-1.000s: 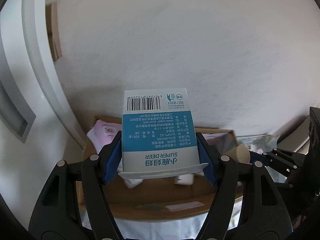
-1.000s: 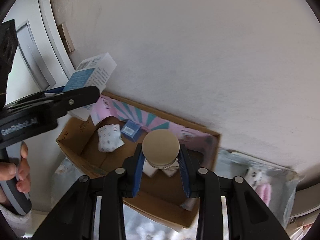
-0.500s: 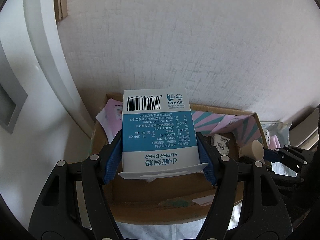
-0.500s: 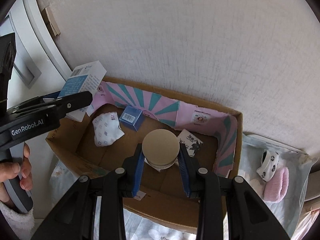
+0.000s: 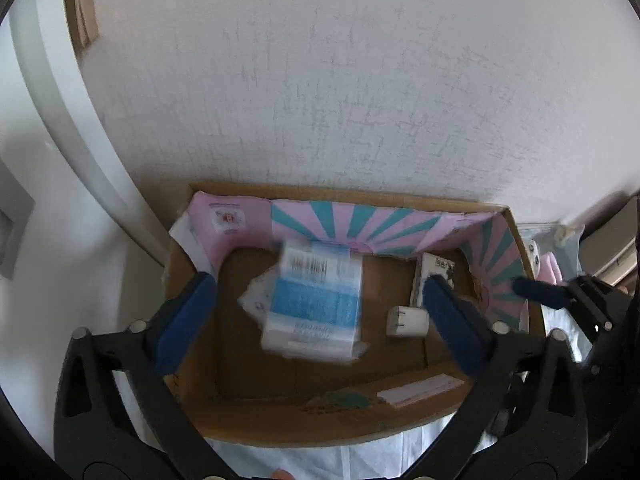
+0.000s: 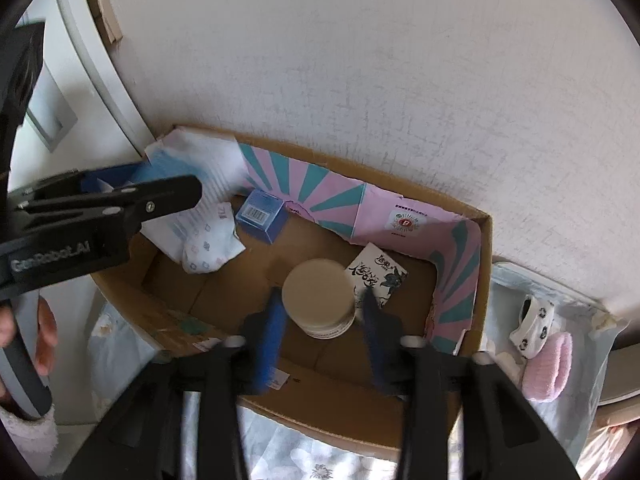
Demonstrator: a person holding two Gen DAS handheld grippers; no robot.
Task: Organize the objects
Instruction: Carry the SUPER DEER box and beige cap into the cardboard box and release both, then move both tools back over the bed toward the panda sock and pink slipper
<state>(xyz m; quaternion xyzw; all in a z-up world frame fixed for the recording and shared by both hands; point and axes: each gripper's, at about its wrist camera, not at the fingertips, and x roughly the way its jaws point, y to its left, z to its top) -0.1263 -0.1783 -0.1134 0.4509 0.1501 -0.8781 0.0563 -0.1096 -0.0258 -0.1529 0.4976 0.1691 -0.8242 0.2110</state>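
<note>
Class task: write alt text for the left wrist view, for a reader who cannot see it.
The left tongs are wide open above a cardboard box against a white wall, with a blurred blue-and-white carton between them. A small white plug lies inside.

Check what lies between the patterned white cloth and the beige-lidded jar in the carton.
Nothing. The right wrist view shows only the bare floor of the carton between the cloth and the jar.

"GenRobot.AI" in pale letters along the black left tongs [image 6: 86, 204]; other print too blurred.
</note>
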